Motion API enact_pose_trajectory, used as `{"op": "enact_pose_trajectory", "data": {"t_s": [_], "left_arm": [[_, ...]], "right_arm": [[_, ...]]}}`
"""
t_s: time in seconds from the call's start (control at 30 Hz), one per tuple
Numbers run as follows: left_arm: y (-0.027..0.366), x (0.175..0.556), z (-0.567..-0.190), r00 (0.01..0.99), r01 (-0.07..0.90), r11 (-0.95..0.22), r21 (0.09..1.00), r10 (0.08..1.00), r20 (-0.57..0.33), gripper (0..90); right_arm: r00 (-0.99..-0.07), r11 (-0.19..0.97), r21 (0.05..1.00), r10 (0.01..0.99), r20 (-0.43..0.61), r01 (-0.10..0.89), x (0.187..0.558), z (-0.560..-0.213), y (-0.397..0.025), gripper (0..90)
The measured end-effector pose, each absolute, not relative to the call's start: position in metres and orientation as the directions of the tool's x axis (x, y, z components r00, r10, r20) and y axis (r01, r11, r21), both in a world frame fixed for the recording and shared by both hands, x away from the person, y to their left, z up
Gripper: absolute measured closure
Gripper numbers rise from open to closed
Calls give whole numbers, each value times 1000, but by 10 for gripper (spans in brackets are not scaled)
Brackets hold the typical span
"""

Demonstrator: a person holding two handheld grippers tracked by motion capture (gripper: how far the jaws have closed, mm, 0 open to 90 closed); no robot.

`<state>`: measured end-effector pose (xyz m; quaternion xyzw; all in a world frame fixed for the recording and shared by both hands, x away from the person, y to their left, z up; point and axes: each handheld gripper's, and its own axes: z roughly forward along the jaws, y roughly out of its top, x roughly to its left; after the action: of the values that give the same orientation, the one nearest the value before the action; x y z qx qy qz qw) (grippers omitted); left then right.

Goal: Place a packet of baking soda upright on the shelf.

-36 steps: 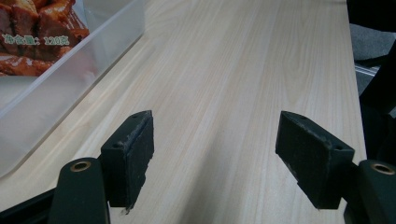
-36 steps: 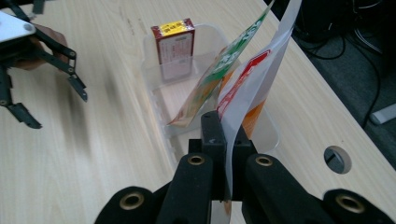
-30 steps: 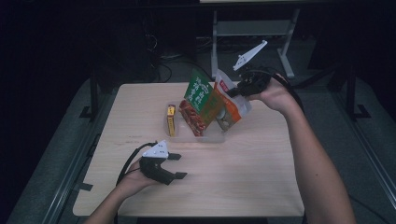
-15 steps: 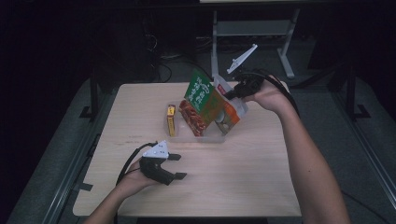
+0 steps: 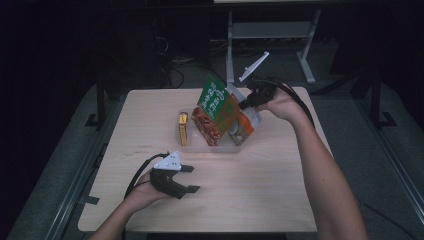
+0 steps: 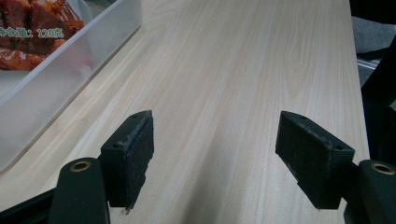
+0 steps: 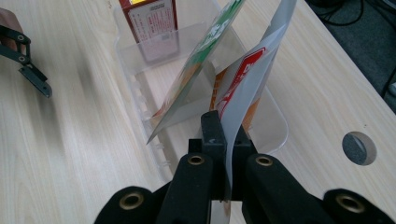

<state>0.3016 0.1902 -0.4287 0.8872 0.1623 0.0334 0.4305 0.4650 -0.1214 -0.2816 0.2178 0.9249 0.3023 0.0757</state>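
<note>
Item: orange snack pouch. Location: over the right end of the clear plastic bin, its lower edge down inside, its top edge pinched by the right hand-held gripper. In the right gripper view the jaws are pressed together on the pouch's silvery seam, a sensible grip, since the flat seal gives the pads something thin and stiff to bite on. The pouch hangs tilted rather than upright, probably because it is being lowered into, or lifted from, its slot; which of the two cannot be told.

Item: green snack pouch. Leans just left of the orange one, its top edge well above the bin rim. Whether the two pouches touch cannot be told.

Item: red snack pouch. Stands slanted in the middle of the bin, propped among its neighbours.

Item: yellow box. Stands on edge at the bin's left end, apart from the pouches.

Item: left hand-held gripper. Rests on the near left part of the desk, well apart from the bin, jaws spread wide with nothing between them; bare wood shows through the gap in the left gripper view. It seems parked out of the way, as the work needs one hand.

Item: desk. Pale wood, with a round cable hole near the bin's right end.
</note>
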Motion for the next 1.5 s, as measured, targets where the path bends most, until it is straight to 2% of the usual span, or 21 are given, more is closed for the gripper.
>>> {"op": "enact_pose_trajectory", "data": {"t_s": [0.67, 0.9, 0.97, 1.0, 1.1, 1.13, 1.17, 1.2, 1.33, 1.5], "left_arm": [[188, 301, -430, 949, 255, -591, 766, 306, -79, 273], [187, 301, -430, 948, 256, -592, 764, 307, -80, 273], [188, 301, -430, 949, 256, -593, 764, 306, -80, 273], [187, 301, -430, 948, 256, -592, 764, 307, -80, 273], [187, 301, -430, 949, 254, -594, 763, 306, -78, 273], [187, 301, -430, 950, 252, -596, 763, 304, -77, 273], [187, 300, -430, 950, 253, -595, 763, 304, -78, 273], [187, 300, -430, 950, 253, -595, 763, 304, -78, 273], [187, 300, -430, 950, 254, -596, 762, 303, -80, 273], [187, 300, -431, 949, 256, -596, 761, 304, -82, 273]], "right_arm": [[-881, 716, 576, 473, 15, 395, 480, -298, -116, 888], [-862, 676, 611, 506, 23, 413, 480, -297, -118, 797], [-856, 670, 616, 517, 15, 415, 479, -297, -118, 711], [-856, 670, 616, 517, 15, 415, 479, -297, -118, 711], [-850, 655, 630, 526, 14, 416, 477, -296, -119, 633], [-849, 654, 633, 528, 11, 415, 476, -296, -119, 597], [-844, 642, 643, 537, 12, 417, 475, -296, -120, 524], [-844, 642, 643, 537, 12, 417, 475, -296, -120, 524], [-820, 624, 647, 572, 5, 439, 474, -294, -124, 422], [-810, 601, 662, 586, 17, 448, 470, -294, -132, 398]]}}
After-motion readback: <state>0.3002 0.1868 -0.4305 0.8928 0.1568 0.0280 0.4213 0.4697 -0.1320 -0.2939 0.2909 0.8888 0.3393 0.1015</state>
